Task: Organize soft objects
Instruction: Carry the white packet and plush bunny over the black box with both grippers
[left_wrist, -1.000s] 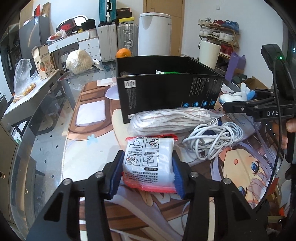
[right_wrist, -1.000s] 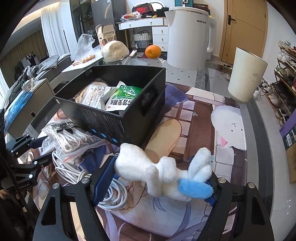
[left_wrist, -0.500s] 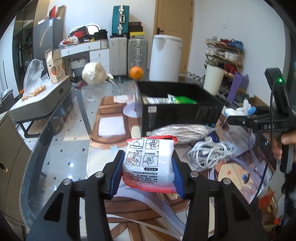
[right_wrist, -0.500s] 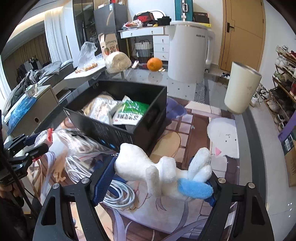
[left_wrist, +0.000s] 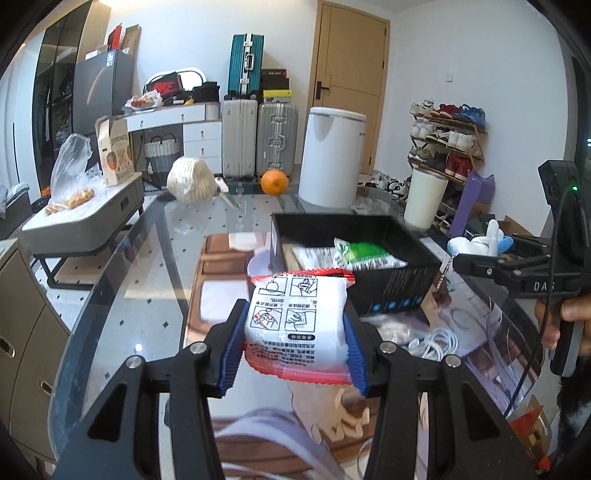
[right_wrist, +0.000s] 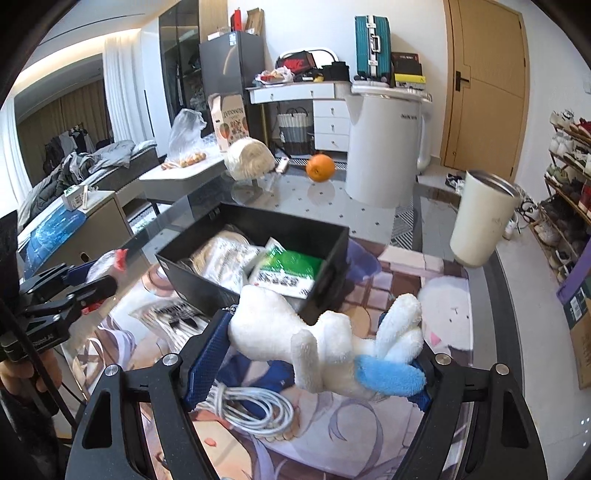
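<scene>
- Left wrist view: cluttered room, glass table (left_wrist: 122, 295). Left gripper (left_wrist: 295, 345) clamped on white packet (left_wrist: 297, 314), now lifted clear of the mat, black box (left_wrist: 391, 291) ahead and lower.
- Right wrist view: right gripper (right_wrist: 308, 354) clamped on plush rabbit (right_wrist: 325, 343), likewise raised off the mat; box interior (right_wrist: 258, 264) now visible — both items judged ready to go in.

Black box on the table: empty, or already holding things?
Already holding things. The open-topped black box shows a green packet and a white printed packet lying inside.
</scene>
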